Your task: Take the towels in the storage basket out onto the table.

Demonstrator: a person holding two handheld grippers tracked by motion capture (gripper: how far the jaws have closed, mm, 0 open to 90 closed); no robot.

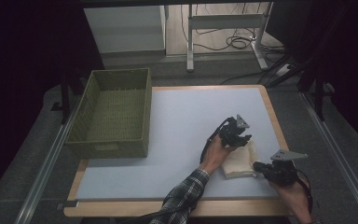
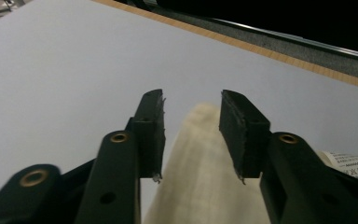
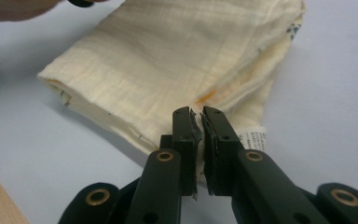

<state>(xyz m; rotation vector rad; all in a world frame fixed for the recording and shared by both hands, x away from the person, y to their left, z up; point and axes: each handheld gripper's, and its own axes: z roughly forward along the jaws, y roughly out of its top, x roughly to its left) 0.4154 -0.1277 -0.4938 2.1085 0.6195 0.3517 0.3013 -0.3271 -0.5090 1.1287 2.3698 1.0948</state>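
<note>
Folded cream cloth (image 1: 240, 161) lies flat on the pale grey table mat (image 1: 177, 135), near the right edge, toward the person's side. It sits between the two grippers.

Left gripper (image 1: 242, 138): over the far end of the cloth, jaws parted to a moderate gap. In the left gripper view the cloth (image 2: 205, 172) runs up through the gap, but the pads clear it on both sides, so no grip. The left hand (image 1: 214, 150) and a plaid sleeve (image 1: 182, 196) reach in from the bottom edge of the high view.

Right gripper (image 1: 259, 166): at the near right corner of the cloth, jaws nearly together with only a thin slit between the pads. In the right gripper view the tips (image 3: 198, 122) sit at the cloth's folded edge (image 3: 177, 70). Whether fabric is actually pinched between the pads, I cannot tell. A white care label (image 3: 254, 138) sticks out just right of the tips. The cloth's layers show as stacked edges on its near side.

Green woven basket (image 1: 113, 112) sits at the table's far left, well apart from the cloth and both grippers. Wooden table edge (image 1: 168, 207) borders the mat.
</note>
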